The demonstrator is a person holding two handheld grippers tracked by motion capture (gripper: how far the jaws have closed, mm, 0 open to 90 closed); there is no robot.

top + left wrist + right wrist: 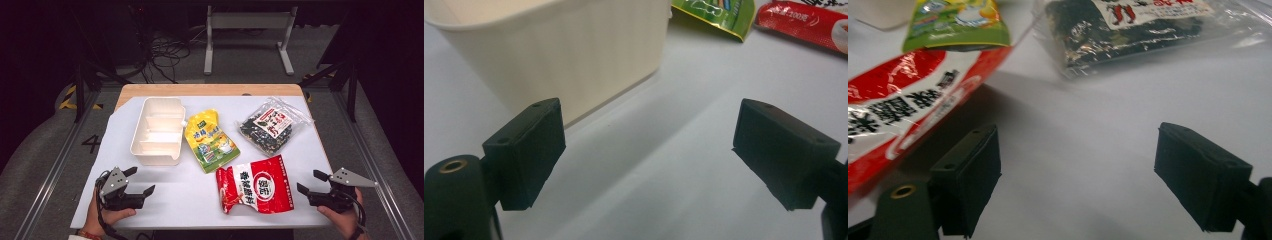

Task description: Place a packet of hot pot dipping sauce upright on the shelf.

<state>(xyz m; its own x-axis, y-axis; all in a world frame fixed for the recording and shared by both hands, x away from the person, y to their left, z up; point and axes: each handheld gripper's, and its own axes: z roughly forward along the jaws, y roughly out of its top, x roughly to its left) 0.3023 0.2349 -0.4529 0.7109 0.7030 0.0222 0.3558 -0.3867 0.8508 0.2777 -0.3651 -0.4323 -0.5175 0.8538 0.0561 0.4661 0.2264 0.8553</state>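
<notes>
Evidently nothing packed yet: left tool (142, 181) and right tool (305, 181) gape empty at the near surface (180, 200) edge; red packet (255, 186), yellow pouch (210, 140), seaweed bag (267, 125) lie beside the empty white tray (156, 131)

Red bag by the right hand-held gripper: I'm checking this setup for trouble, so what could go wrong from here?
1. The red bag is glossy and lies flat, so the right hand-held gripper, open beside it, might slip off its edge.
2. The yellow pouch sits close to the red bag's top; lifting one may drag the other.
3. The bin looks light; the left hand-held gripper could shove it.
</notes>
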